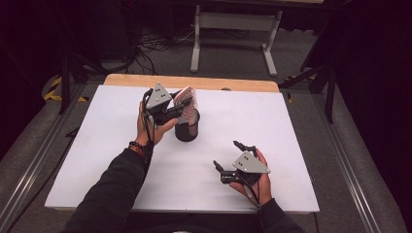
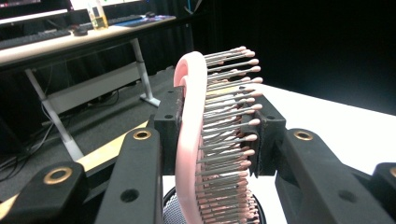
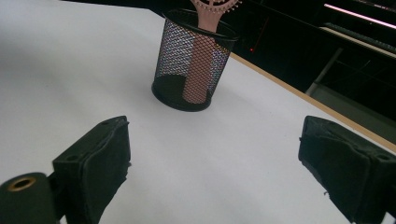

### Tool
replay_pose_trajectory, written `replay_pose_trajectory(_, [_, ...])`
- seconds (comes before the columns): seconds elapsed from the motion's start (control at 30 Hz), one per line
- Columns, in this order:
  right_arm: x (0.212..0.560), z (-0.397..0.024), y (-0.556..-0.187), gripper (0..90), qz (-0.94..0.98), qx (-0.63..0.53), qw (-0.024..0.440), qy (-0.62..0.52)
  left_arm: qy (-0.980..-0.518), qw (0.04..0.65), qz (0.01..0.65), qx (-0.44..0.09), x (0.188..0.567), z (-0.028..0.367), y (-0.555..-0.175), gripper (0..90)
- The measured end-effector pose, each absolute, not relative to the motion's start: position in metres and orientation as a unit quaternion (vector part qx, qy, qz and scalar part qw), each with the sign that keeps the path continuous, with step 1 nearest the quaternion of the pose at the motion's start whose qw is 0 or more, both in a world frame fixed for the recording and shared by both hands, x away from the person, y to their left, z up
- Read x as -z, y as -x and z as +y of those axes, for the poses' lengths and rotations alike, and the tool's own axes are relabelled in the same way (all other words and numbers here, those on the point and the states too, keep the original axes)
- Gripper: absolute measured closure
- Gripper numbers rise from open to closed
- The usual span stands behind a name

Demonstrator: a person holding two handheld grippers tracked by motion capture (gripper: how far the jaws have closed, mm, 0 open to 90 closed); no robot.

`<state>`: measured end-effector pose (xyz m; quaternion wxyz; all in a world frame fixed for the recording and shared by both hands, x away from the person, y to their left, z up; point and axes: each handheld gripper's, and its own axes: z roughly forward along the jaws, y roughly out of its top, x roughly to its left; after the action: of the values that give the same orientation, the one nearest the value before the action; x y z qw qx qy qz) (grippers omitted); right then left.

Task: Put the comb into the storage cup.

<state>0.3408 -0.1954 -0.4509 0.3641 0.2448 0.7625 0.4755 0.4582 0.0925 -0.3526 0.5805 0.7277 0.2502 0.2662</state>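
A pink hairbrush (image 1: 186, 98) stands with its handle down in a black mesh cup (image 1: 187, 130) near the middle of the white board. My left gripper (image 1: 180, 109) is shut on the brush head from the left. In the left gripper view the pads clamp the pink back and the bristle tips of the hairbrush (image 2: 190, 130), with the cup rim (image 2: 169, 210) just below. My right gripper (image 1: 226, 154) rests near the front right, open and holding nothing. In the right gripper view the cup (image 3: 170, 65) with the brush handle (image 3: 200, 70) stands beyond the right gripper (image 3: 212, 154).
The white board (image 1: 97, 160) lies on a wooden table whose far edge (image 1: 194, 81) shows behind the cup. A white desk frame (image 1: 233, 29) and cables stand on the floor beyond. Metal rails run along both sides of the table.
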Motion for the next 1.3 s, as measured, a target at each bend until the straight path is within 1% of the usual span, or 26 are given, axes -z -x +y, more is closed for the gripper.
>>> replay_pose_trajectory(0.23, [0.452, -0.195, -0.341, 10.1, 0.766, -0.472, 0.361, -0.244, -0.722, 0.583, 0.26, -0.266, 0.355, 0.095, -0.46, 62.5])
replay_pose_trajectory(0.63, [0.453, -0.194, -0.342, 10.1, 0.771, -0.465, 0.361, -0.244, -0.698, 0.589, 0.309, -0.265, 0.365, 0.115, -0.469, 59.8])
replay_pose_trajectory(0.77, [0.454, -0.193, -0.343, 10.1, 0.772, -0.464, 0.36, -0.244, -0.701, 0.582, 0.312, -0.269, 0.368, 0.117, -0.469, 58.6])
replay_pose_trajectory(1.3, [0.454, -0.193, -0.343, 10.2, 0.775, -0.46, 0.36, -0.243, -0.7, 0.576, 0.337, -0.255, 0.383, 0.127, -0.475, 53.8])
